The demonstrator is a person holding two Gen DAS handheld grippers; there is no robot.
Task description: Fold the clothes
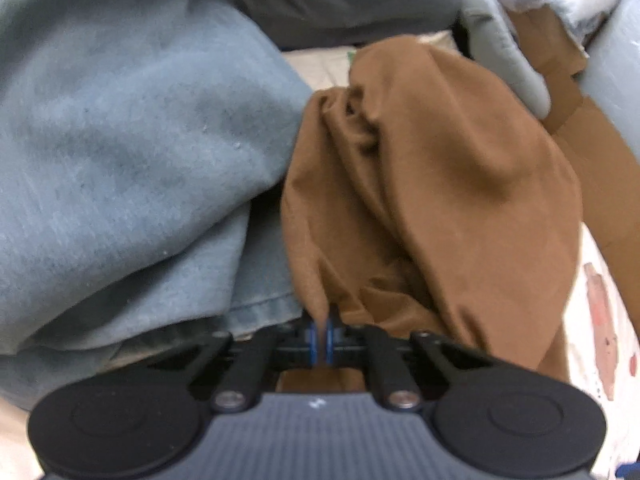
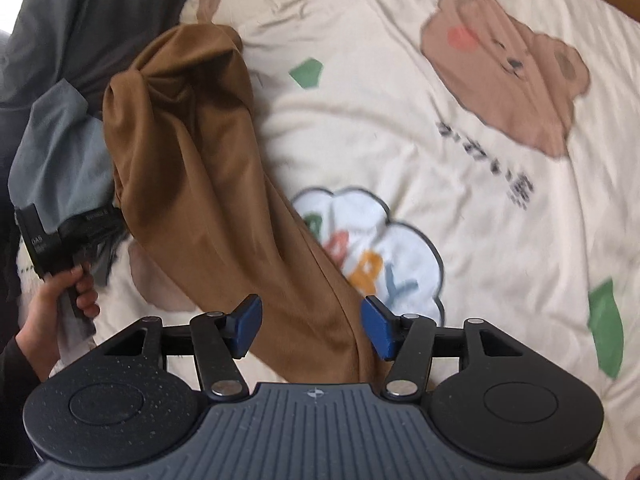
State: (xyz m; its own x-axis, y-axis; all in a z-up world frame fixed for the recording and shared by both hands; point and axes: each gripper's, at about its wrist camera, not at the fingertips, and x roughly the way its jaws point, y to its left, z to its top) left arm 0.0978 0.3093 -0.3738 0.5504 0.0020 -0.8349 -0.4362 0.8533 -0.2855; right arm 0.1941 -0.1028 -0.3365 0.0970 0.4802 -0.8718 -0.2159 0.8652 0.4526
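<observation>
Right wrist view: right gripper (image 2: 311, 330) jaws apart, astride bunched brown jersey garment (image 2: 192, 168), not pinching. Garment's long axis runs diagonally up-left toward left gripper (image 1: 324, 336), clamped on its edge, on cream bear-print bedsheet (image 2: 460, 208).

Home bedroom, cream bear-print quilt (image 2: 500, 208) spread on bed; loose clothes (image 1: 120, 140) heaped beside

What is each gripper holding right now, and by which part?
The left gripper is shut on a bunched fold of the brown garment. The right gripper is open, holding nothing; the cloth lies between its fingers.
</observation>
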